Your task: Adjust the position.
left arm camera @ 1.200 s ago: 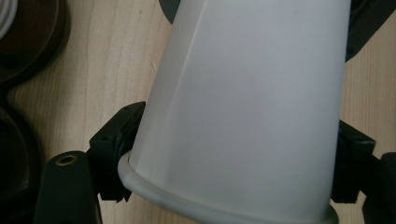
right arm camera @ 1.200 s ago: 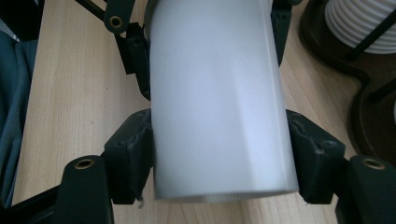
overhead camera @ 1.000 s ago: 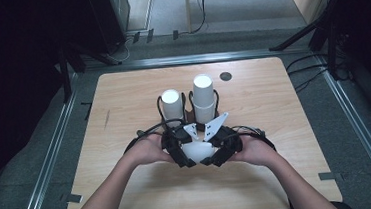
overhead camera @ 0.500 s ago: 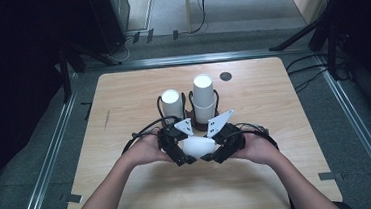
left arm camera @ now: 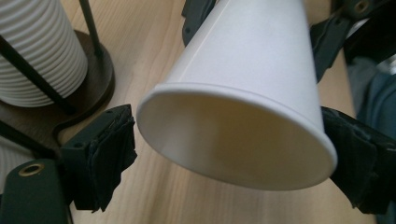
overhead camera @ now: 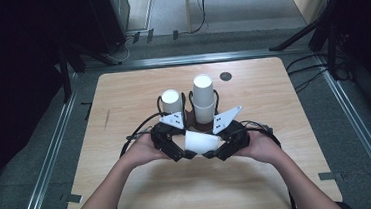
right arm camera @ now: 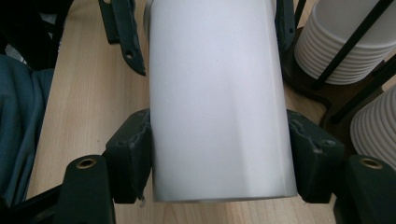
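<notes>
White paper cup [overhead camera: 202, 142] now hangs pinched in the right gripper [overhead camera: 211, 155] alone, since the left gripper [overhead camera: 189, 154] has just spread its jaws, finishing the handover.

Lying on its side in mid-air just above the surface [overhead camera: 145, 188]: one plain white paper cup [overhead camera: 201, 142], tapered, with a rolled rim around the open mouth. Sitting lengthwise between the two tongs, wide mouth facing the left tongs [overhead camera: 190, 154], narrow base end sitting pinched in the right tongs [overhead camera: 208, 155]. Showing a clean, empty inside in the left gripper view [left arm camera: 233, 140], rim looking slightly squashed into an oval. Hanging just in front of the two racked cup stacks [overhead camera: 203, 98].
</notes>
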The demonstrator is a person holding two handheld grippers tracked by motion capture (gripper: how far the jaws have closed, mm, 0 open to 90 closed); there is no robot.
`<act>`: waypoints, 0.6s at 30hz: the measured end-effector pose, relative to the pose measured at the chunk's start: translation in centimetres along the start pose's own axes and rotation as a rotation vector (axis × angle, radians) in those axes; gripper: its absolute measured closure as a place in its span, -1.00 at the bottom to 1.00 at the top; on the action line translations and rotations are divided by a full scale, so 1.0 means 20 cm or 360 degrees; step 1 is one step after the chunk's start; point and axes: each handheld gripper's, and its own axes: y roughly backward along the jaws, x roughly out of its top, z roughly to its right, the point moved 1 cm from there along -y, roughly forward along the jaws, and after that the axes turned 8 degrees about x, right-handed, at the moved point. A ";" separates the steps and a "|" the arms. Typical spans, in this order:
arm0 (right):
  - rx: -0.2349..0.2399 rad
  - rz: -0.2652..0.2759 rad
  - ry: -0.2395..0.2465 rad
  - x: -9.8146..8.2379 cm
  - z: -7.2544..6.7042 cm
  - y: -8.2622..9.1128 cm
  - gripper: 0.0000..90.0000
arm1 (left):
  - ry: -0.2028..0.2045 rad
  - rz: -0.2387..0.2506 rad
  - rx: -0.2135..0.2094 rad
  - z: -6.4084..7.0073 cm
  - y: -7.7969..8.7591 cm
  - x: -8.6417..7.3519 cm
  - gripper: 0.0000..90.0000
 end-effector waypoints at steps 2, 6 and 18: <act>0.0011 0.0015 0.0005 0.00 0.00 0.01 -0.29 | 0.0016 0.0041 -0.0031 0.00 0.01 0.00 -0.78; 0.0028 0.0052 0.0004 0.00 -0.01 0.02 -0.29 | 0.0023 0.0068 -0.0071 0.00 0.01 -0.01 -0.71; 0.0071 0.0064 0.0010 0.01 -0.01 0.02 -0.28 | -0.0016 0.0037 -0.0116 0.01 -0.02 -0.02 -0.52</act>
